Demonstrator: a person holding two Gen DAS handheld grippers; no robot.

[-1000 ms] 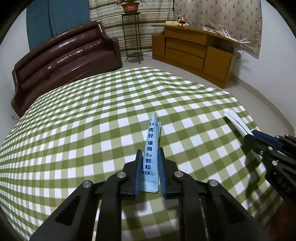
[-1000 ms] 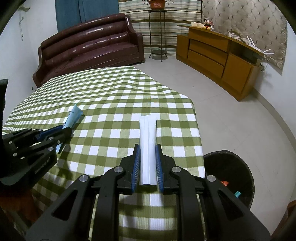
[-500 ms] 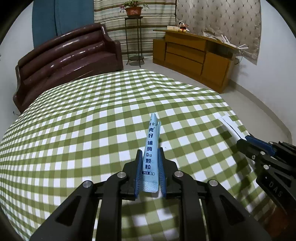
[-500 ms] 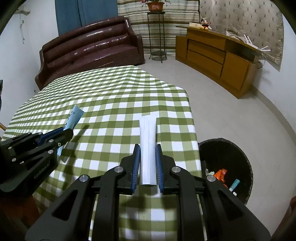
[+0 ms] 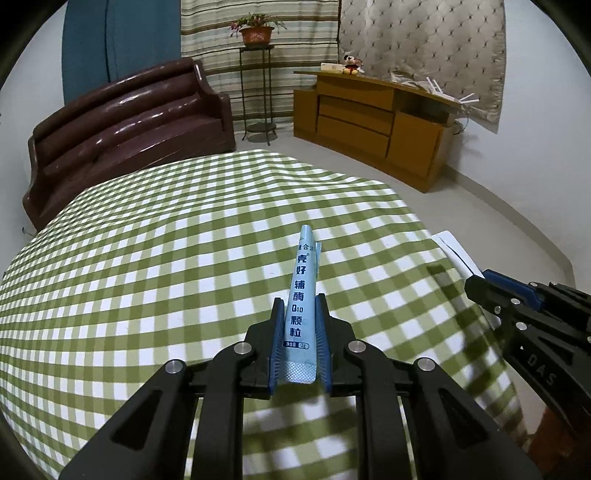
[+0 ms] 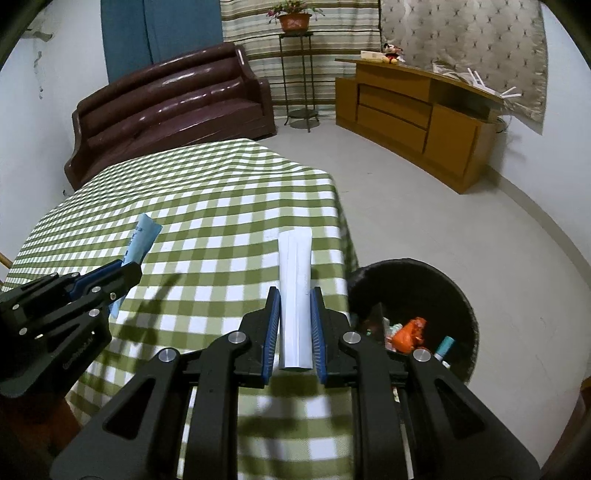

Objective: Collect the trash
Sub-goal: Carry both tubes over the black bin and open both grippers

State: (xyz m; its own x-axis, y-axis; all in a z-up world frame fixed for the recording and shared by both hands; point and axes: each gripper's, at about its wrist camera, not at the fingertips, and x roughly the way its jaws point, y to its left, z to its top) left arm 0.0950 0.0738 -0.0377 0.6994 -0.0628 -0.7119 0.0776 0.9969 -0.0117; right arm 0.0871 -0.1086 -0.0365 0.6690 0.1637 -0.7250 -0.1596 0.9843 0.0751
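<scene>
The left gripper (image 5: pixel 299 332) was clamped on a slim pale-blue printed sachet (image 5: pixel 302 306); the right gripper (image 6: pixel 294 325) gripped a flat white folded wrapper (image 6: pixel 295 295); both were above the green-checked counter (image 5: pixel 147 258), the round black bin (image 6: pixel 443 280) to the right. Released early, either light piece would likely land short on the cloth or floor; each long axis ran forward along the fingers, tip pointing away.

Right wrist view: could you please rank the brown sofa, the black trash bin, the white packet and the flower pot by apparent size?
1. brown sofa
2. black trash bin, nearer, so unsure against the sofa
3. white packet, very near
4. flower pot, farthest
</scene>
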